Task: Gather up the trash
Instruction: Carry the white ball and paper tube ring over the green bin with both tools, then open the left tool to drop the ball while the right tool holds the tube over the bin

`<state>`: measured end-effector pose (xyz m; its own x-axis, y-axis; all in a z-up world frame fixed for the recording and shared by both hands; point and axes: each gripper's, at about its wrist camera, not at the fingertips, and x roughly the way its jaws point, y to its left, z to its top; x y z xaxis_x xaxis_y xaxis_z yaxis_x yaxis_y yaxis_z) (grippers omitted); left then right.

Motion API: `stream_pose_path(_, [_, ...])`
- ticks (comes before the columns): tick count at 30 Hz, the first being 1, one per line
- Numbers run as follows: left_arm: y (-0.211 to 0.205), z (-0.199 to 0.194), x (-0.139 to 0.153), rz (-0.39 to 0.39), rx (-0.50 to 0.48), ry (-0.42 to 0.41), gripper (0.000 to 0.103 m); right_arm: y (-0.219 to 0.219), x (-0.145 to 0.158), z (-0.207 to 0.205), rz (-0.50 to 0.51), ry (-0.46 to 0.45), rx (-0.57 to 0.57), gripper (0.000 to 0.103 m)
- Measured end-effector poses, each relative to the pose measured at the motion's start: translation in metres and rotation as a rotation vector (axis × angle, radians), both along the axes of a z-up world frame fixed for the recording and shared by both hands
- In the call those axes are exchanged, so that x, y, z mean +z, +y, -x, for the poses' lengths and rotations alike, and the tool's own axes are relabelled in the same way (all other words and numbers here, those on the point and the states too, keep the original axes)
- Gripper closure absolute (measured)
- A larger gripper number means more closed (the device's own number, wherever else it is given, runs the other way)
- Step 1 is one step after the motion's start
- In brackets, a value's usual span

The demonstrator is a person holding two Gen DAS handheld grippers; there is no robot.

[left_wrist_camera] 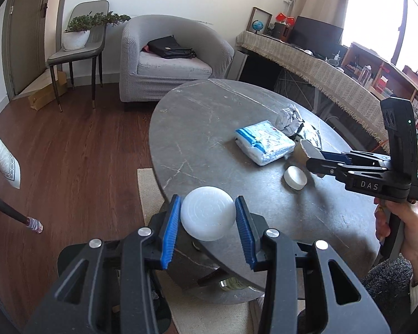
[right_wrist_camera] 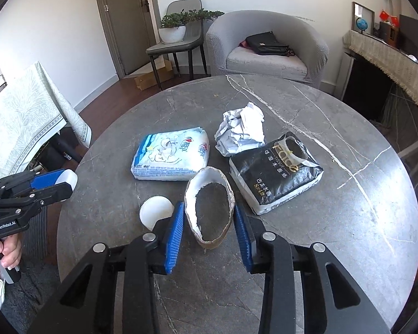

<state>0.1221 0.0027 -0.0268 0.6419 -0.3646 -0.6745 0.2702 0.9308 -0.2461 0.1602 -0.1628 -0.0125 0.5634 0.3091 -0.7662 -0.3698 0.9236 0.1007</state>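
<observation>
Grey marble table, round. Black tissue pack printed "TISSUE". Blue-white tissue pack. Crumpled paper. My right gripper, "DAS" only in left view, clenches a squashed paper cup, mouth towards me. My left gripper, "GenRobot.AI", clamps a white lid. Second lid lies flat.

The right gripper body reads "DAS". The left gripper body reads "GenRobot.AI". On the table, the black pack at 1 o'clock reads "TISSUE" with Chinese characters and an "8". The blue-white pack at 11 o'clock carries red Chinese lettering.
</observation>
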Motion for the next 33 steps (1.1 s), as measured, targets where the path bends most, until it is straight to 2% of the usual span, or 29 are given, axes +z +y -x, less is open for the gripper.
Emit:
stream_pose_path(7, [0.047,0.003,-0.009,0.000,0.092,0.030,0.061,0.019,0.017,0.002,-0.037,-0.030,0.020,0.067])
stream_pose_path(15, [0.086,0.011,-0.035,-0.073,0.166,0.081,0.061,0.074,0.024,0.006,-0.052,-0.043,0.127,0.067])
stream_pose_path(22, [0.113,0.018,-0.062,-0.101,0.209,0.152,0.061,0.118,0.028,0.011,-0.102,-0.035,0.220,0.067])
stream_pose_path(33, [0.140,0.028,-0.108,-0.053,0.244,0.301,0.061,0.190,0.015,0.021,-0.093,0.020,0.353,0.067])
